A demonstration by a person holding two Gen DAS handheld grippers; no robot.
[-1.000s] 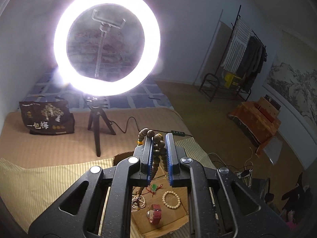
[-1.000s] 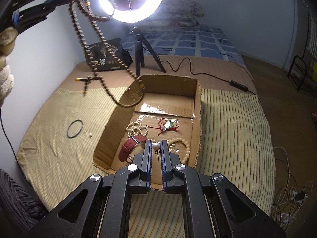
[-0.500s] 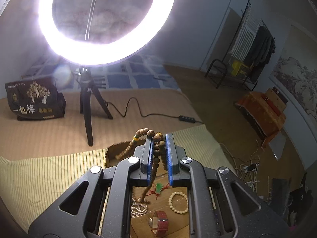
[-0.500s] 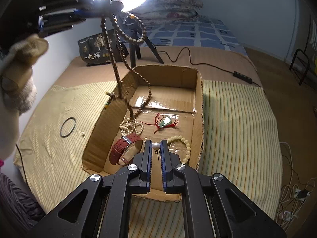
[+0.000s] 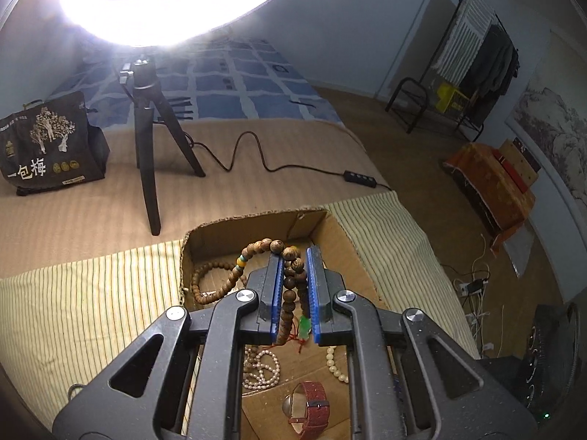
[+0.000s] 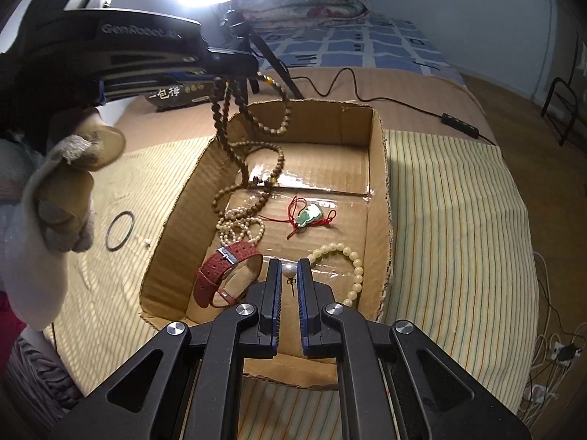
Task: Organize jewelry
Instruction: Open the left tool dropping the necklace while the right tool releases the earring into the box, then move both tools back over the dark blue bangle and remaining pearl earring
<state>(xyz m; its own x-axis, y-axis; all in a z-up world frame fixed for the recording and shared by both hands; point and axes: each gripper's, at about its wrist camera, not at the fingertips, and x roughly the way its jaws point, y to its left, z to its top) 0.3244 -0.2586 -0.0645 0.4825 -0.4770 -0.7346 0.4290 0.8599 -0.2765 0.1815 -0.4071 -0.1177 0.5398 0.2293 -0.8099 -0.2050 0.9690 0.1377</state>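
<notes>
While lowering: the wooden bead string (image 6: 234, 139) hangs from the left gripper (image 5: 295, 286), its lower loops resting in the cardboard box (image 6: 378, 190).
Left jaws: pinching the beads.
Right gripper (image 6: 288, 286): jaws pinching a pearl earring (image 6: 288, 270) over the box.
Method: lower until slack, release inside, clear of the watch (image 6: 227, 275).

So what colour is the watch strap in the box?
Red woven watch strap, clearest in the right wrist view.

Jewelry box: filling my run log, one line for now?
left tongs: shut on wooden bead necklace over cardboard box | right tongs: shut on pearl earring
</notes>
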